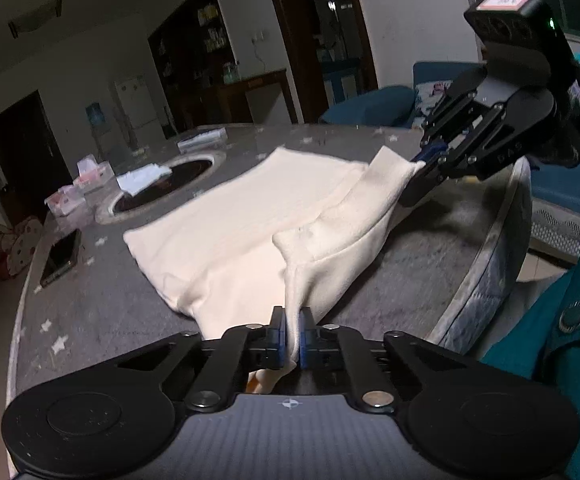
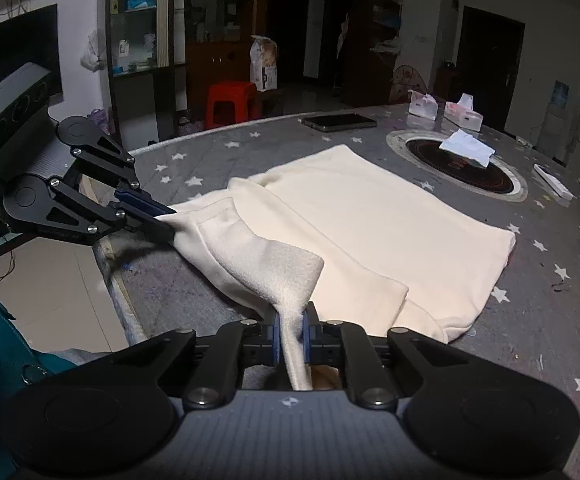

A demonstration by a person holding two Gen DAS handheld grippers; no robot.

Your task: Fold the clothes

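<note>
A cream garment (image 1: 242, 220) (image 2: 377, 216) lies partly folded on the grey star-patterned table (image 1: 102, 312) (image 2: 549, 320). Its near edge is lifted off the surface at two corners. My left gripper (image 1: 293, 320) is shut on one raised corner, the cloth pinched between its blue pads. In the right wrist view the left gripper (image 2: 170, 220) shows at the left, by the table's edge. My right gripper (image 2: 291, 320) is shut on the other raised corner, and it appears in the left wrist view (image 1: 423, 166) at the upper right. The cloth sags between the two grips.
A round black inset (image 2: 457, 168) (image 1: 162, 188) with white paper on it sits in the table beyond the garment. A phone (image 1: 60, 256) (image 2: 339, 121), tissue boxes (image 2: 463, 114) and a white strip (image 2: 553, 182) lie farther out. A teal sleeve (image 1: 561, 340) is at the right; a red stool (image 2: 230, 100) stands behind.
</note>
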